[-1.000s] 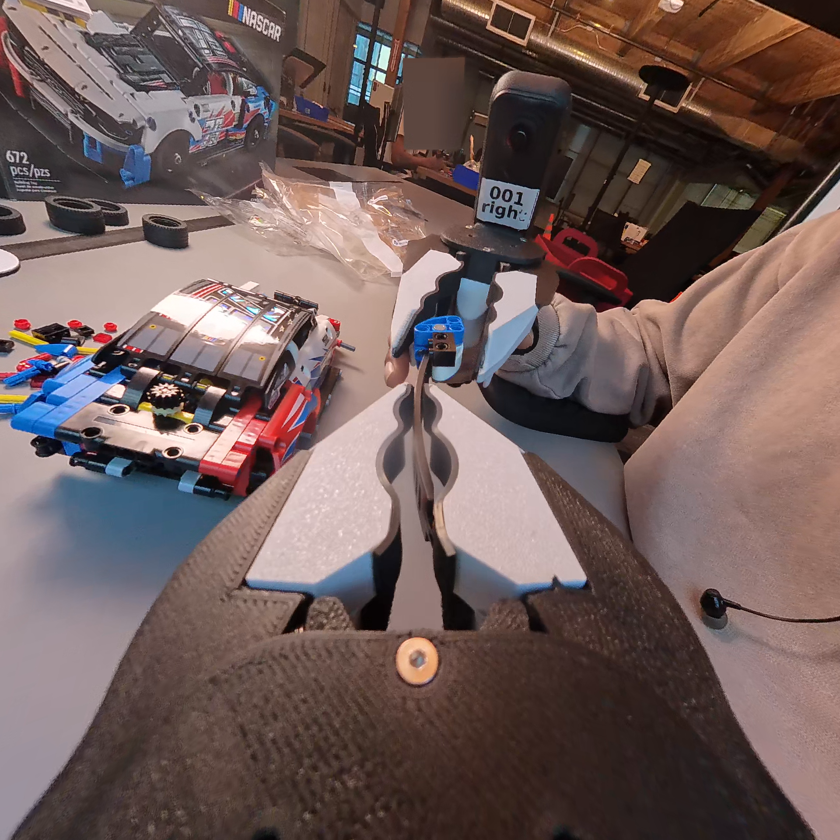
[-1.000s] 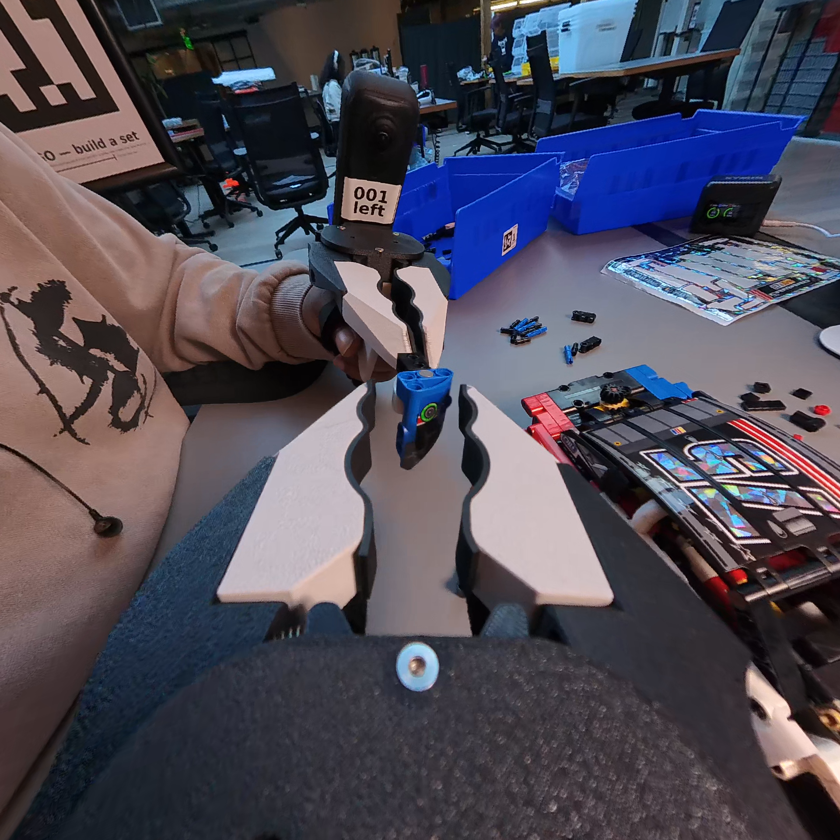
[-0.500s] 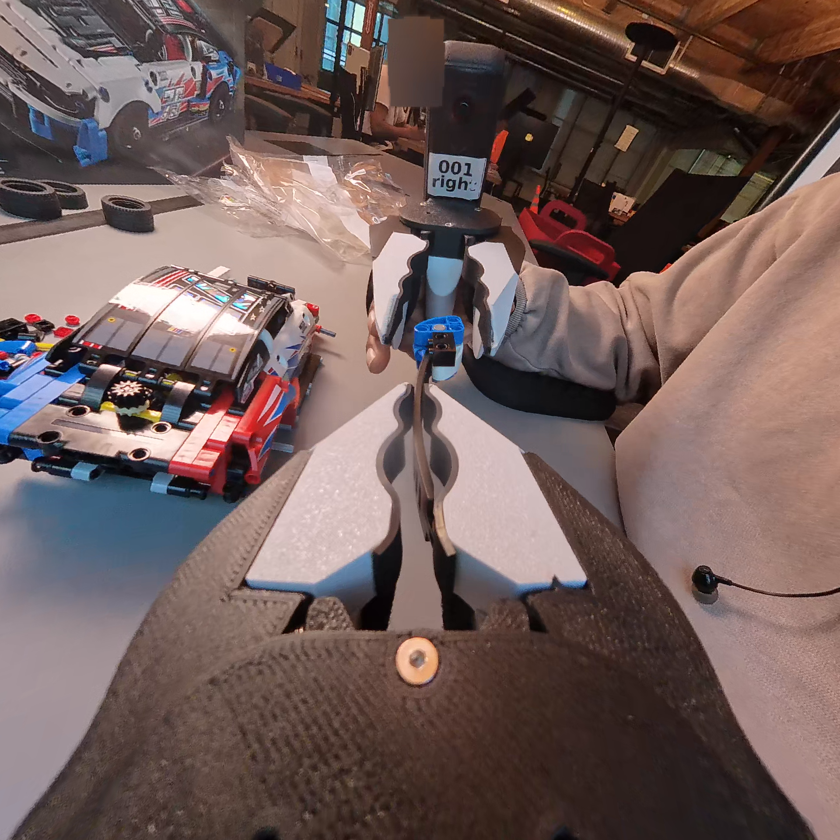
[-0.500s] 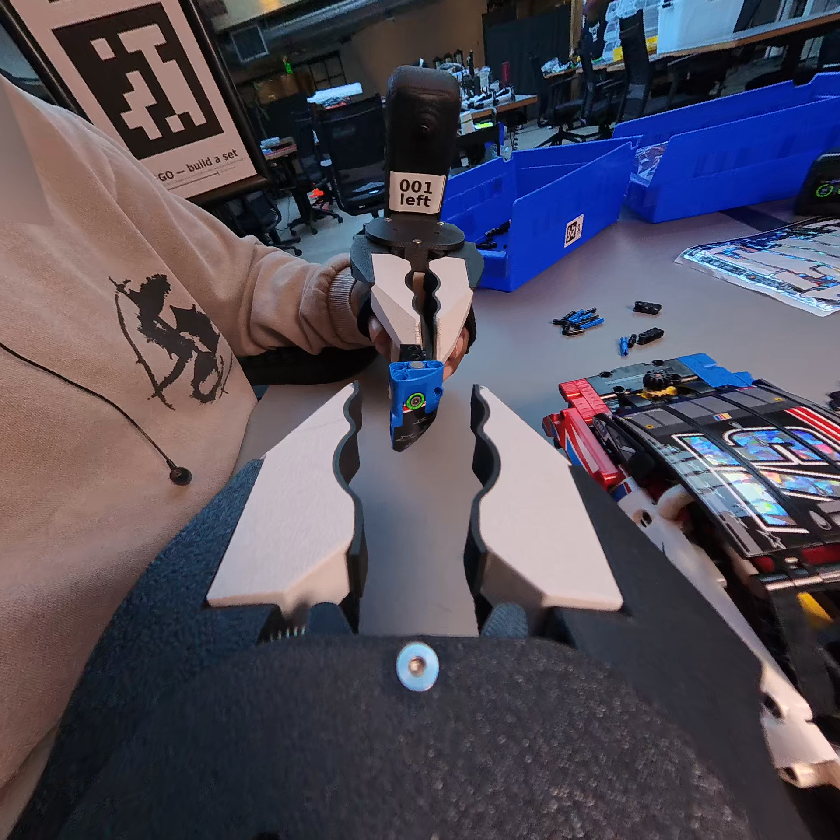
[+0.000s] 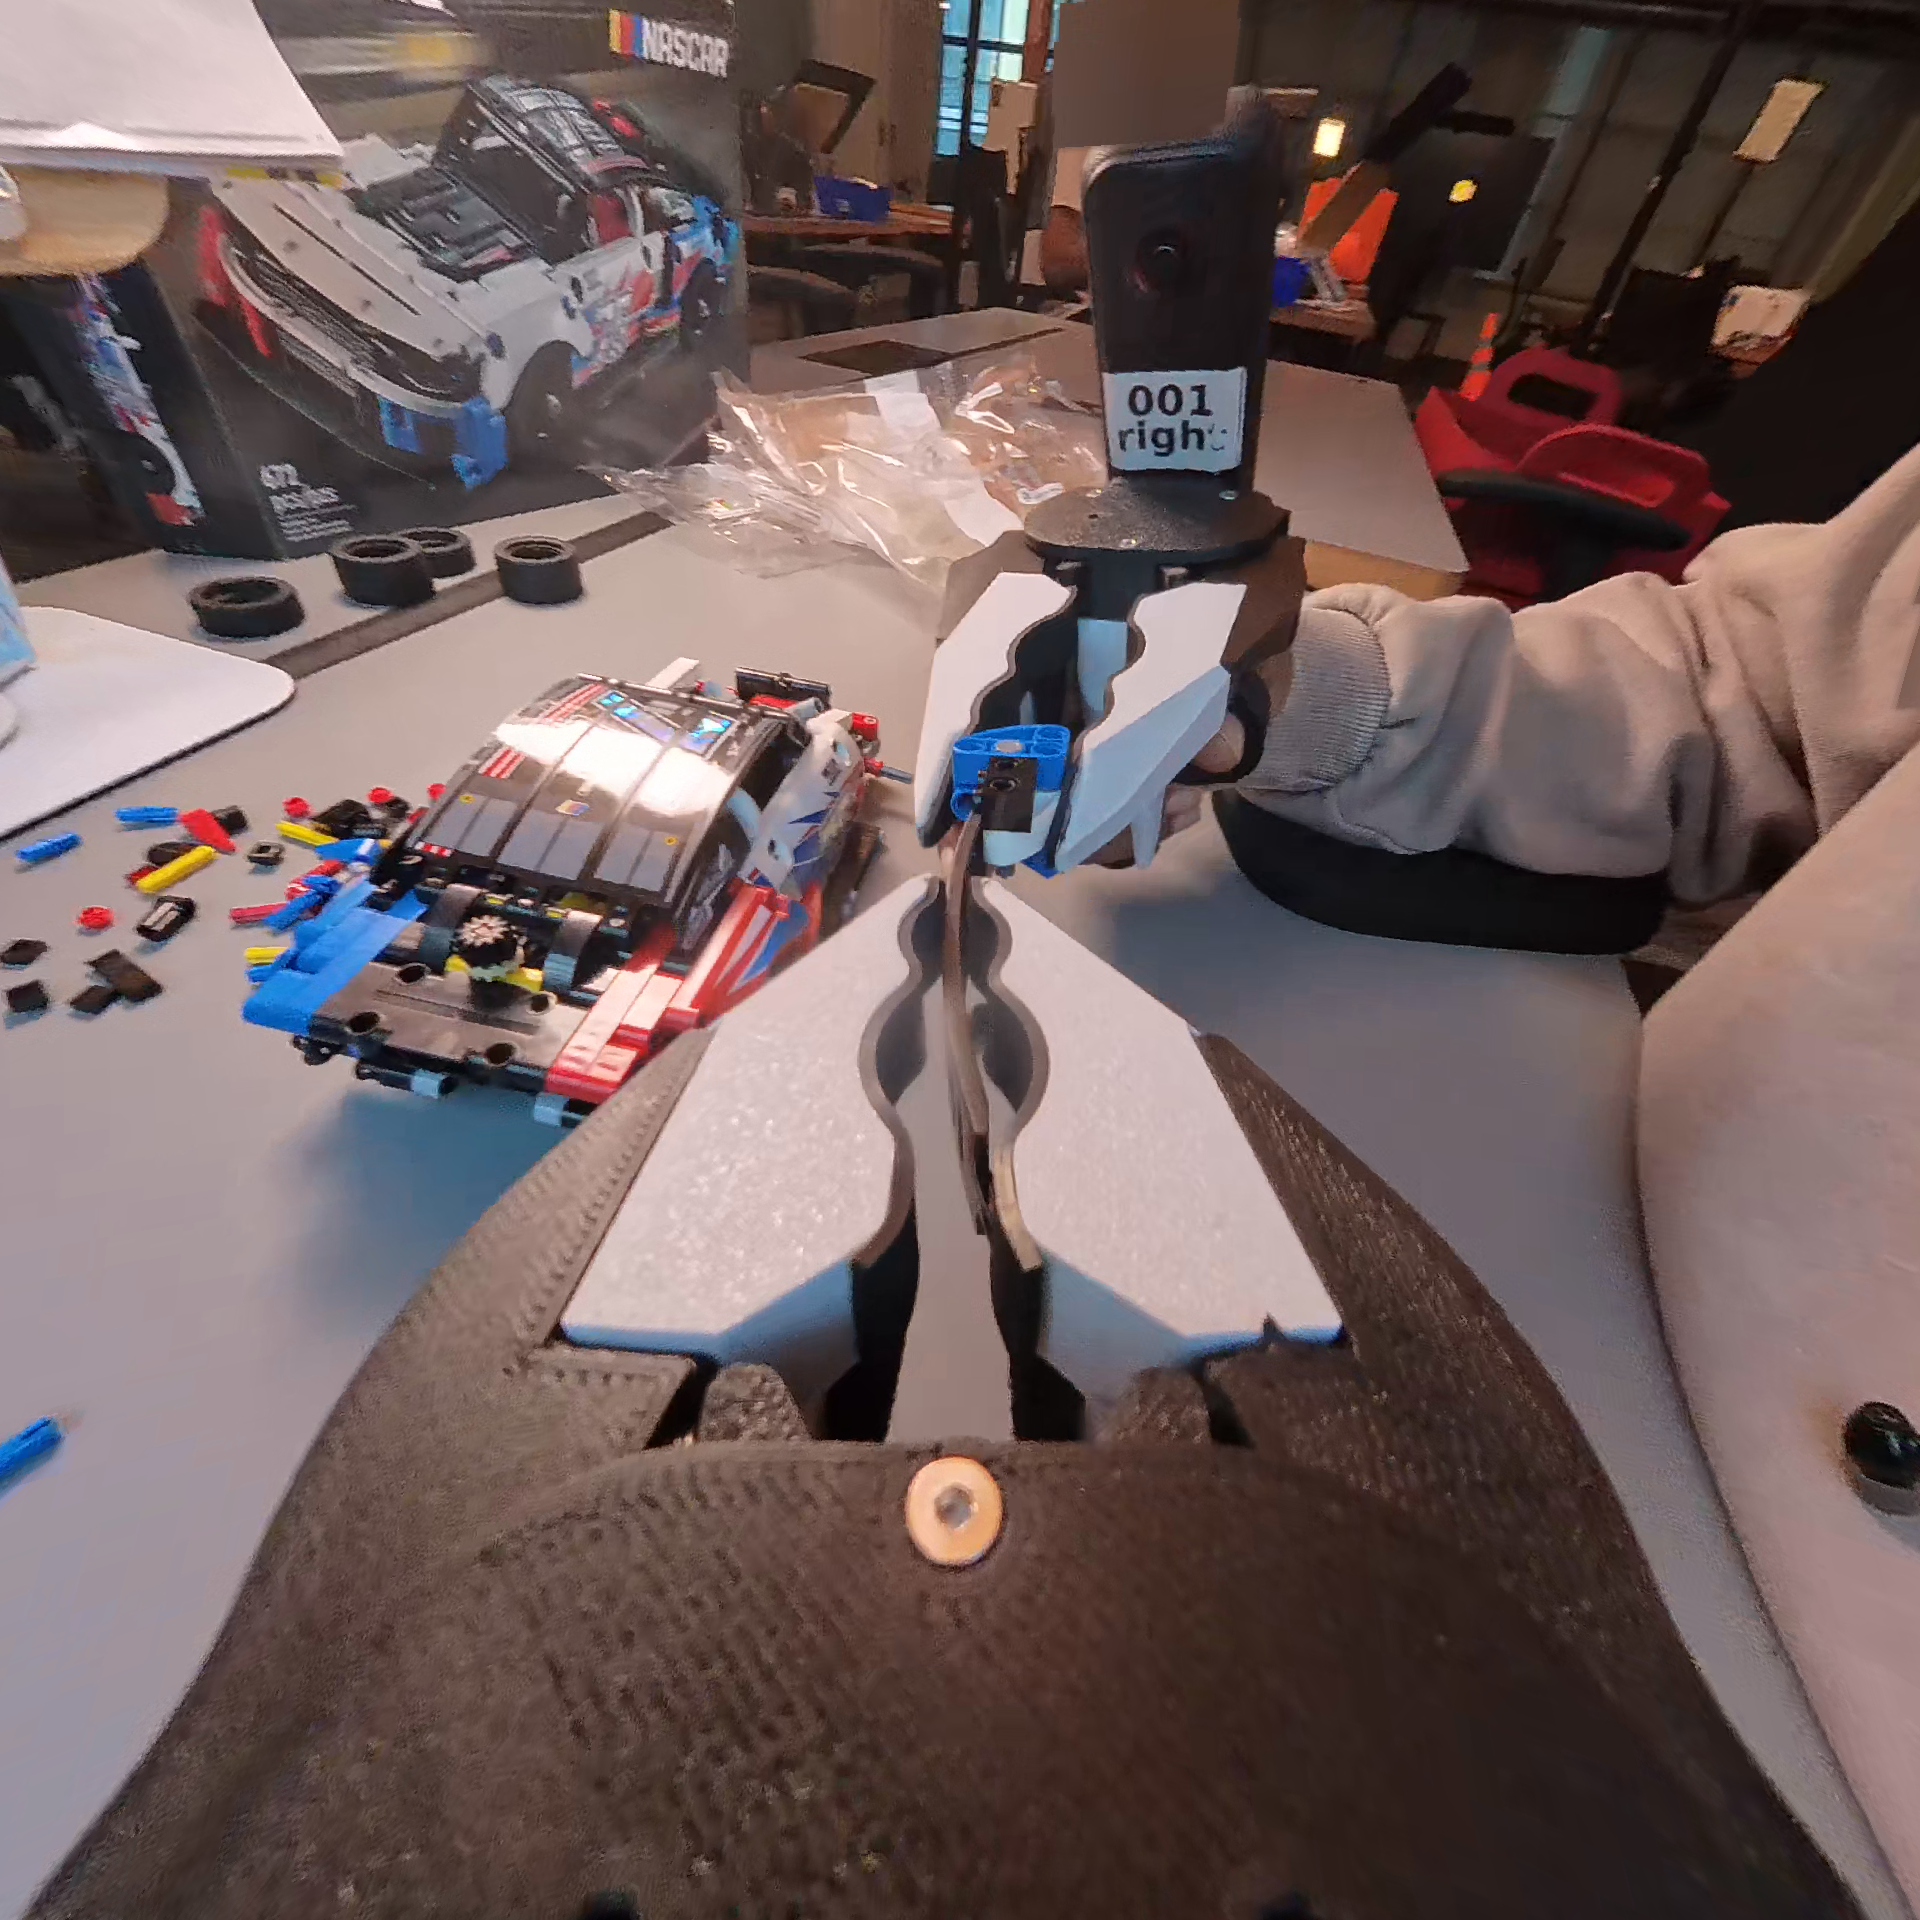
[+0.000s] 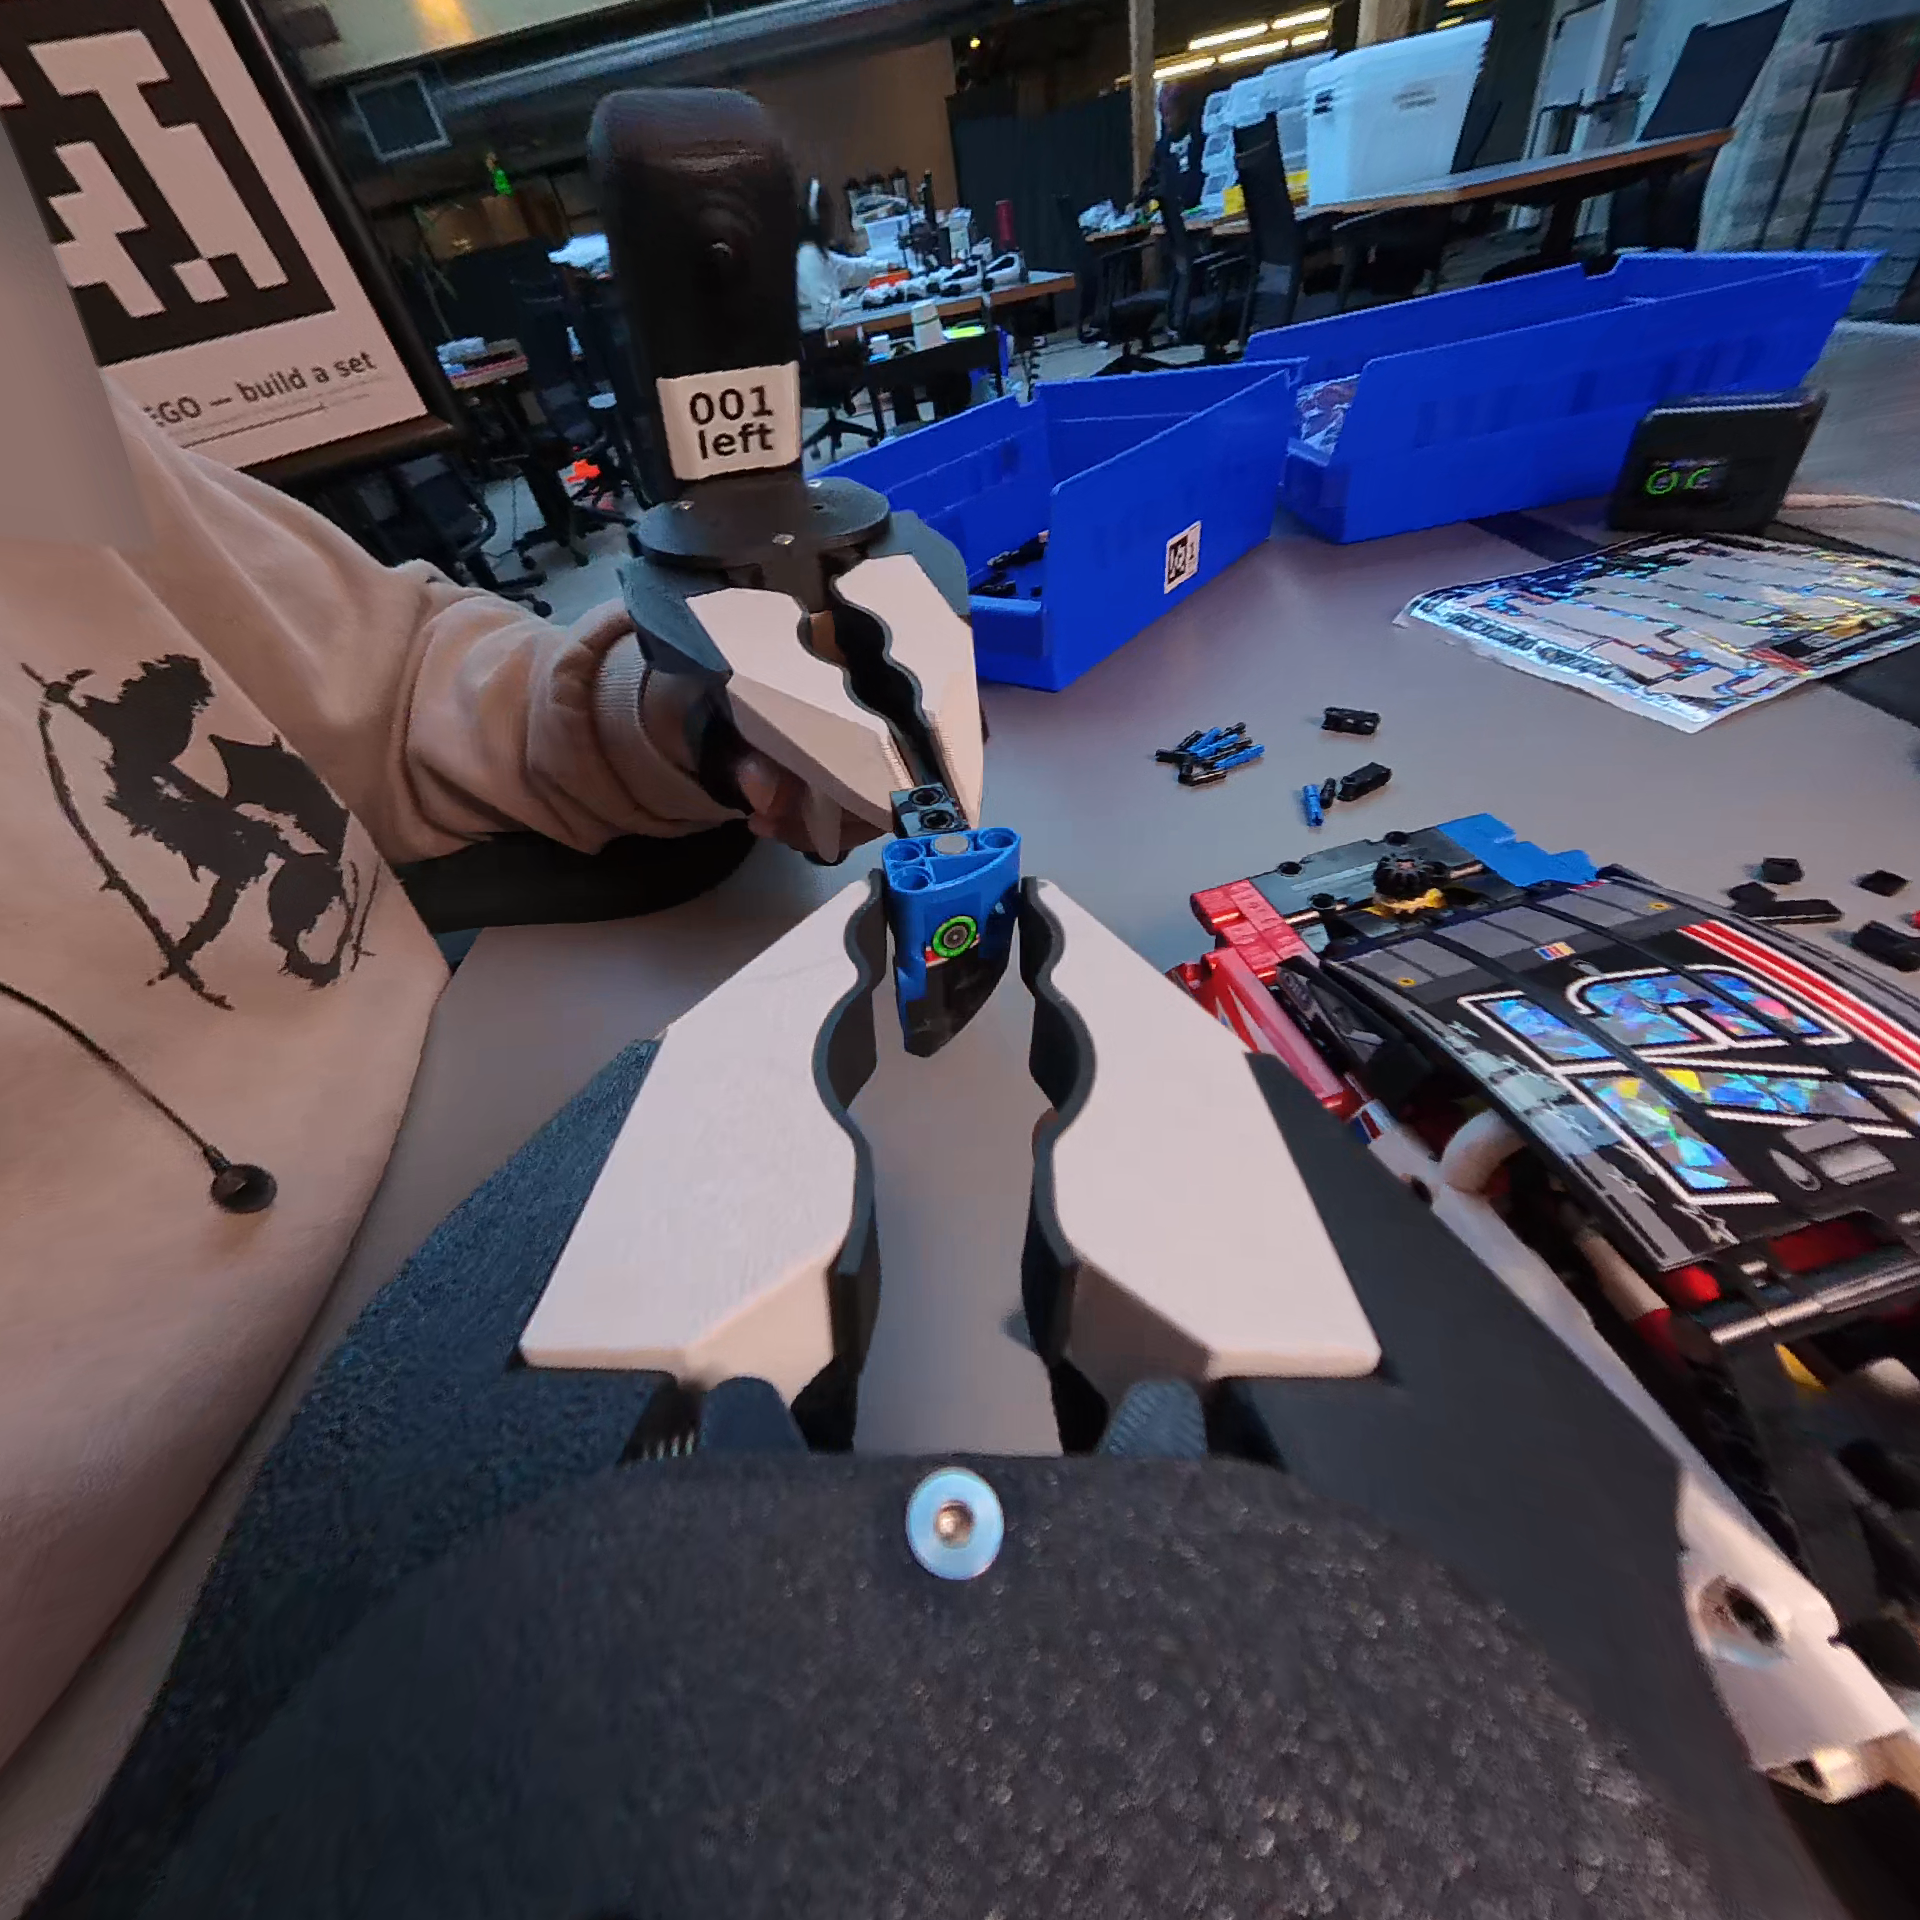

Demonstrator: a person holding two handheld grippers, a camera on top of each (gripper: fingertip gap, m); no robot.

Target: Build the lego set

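My left gripper point(image 5: 956, 888) is shut on a thin black curved piece point(image 5: 966, 1039) that joins a blue and black Lego sub-assembly point(image 5: 1003, 774). In the right wrist view the blue sub-assembly point(image 6: 945, 935) sits between the fingertips of my right gripper point(image 6: 945, 896), which press on its sides. The left gripper point(image 6: 928, 795) faces it there, holding the black end. The right gripper point(image 5: 1013, 821) shows opposite in the left wrist view. The part-built Lego race car point(image 5: 623, 862) lies on the grey table, to the left; it also shows at the right in the right wrist view point(image 6: 1662, 1091).
The set's box point(image 5: 447, 291), three black tyres point(image 5: 384, 566), empty plastic bags point(image 5: 883, 468) and loose small pieces point(image 5: 156, 862) lie beyond the car. Blue bins point(image 6: 1143, 520), a sticker sheet point(image 6: 1683, 644) and more small pieces point(image 6: 1210, 748) lie far right. The person's sleeves and body are close by. My left and right fingertips are right by each other.
My right gripper's fingers have closed from wide open onto the blue sub-assembly. The left gripper has kept its hold on the black piece; both grippers shifted slightly.
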